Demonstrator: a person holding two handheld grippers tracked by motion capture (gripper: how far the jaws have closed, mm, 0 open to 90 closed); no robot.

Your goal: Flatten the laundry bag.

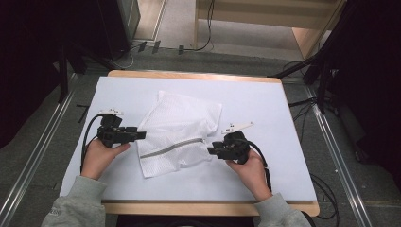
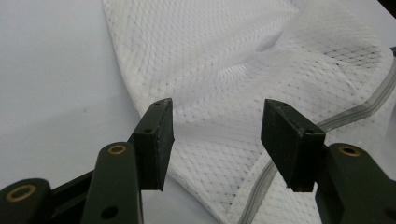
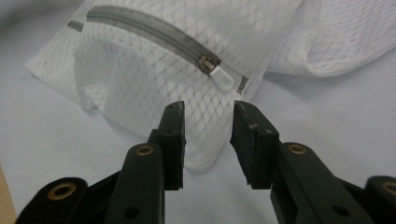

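Grey sleeves at the near edge of the high view, both forearms coming in from the bottom. Left hand (image 1: 97,156) holds the left gripper (image 1: 140,135) at the left edge of the white mesh laundry bag (image 1: 177,130); right hand (image 1: 250,170) holds the right gripper (image 1: 211,150) at the bag's right near corner. Both point inward at the bag from opposite sides.

Left gripper view: jaws stand wide apart, nothing between the pads, mesh edge just beyond the tips. Bag fabric is rumpled here, one fold raised; the grey zipper tape (image 2: 355,112) runs off to the right.

Right gripper view: jaws apart with a narrower gap, not pressing on anything. Bag corner lies just past and below the tips; can't tell if the tips touch the mesh. Zipper (image 3: 154,35) runs diagonally across the bag, its slider with white pull tab (image 3: 220,77) sits near the end of the zipper, just beyond the jaw tips.

Bag lies flat-ish and crumpled in the middle of the worktop (image 1: 283,109), which has a white cover over a wood edge. Zipper side is toward the person, closed along the visible length.

Past the worktop: grey floor, cables, a wooden furniture frame at the far right.
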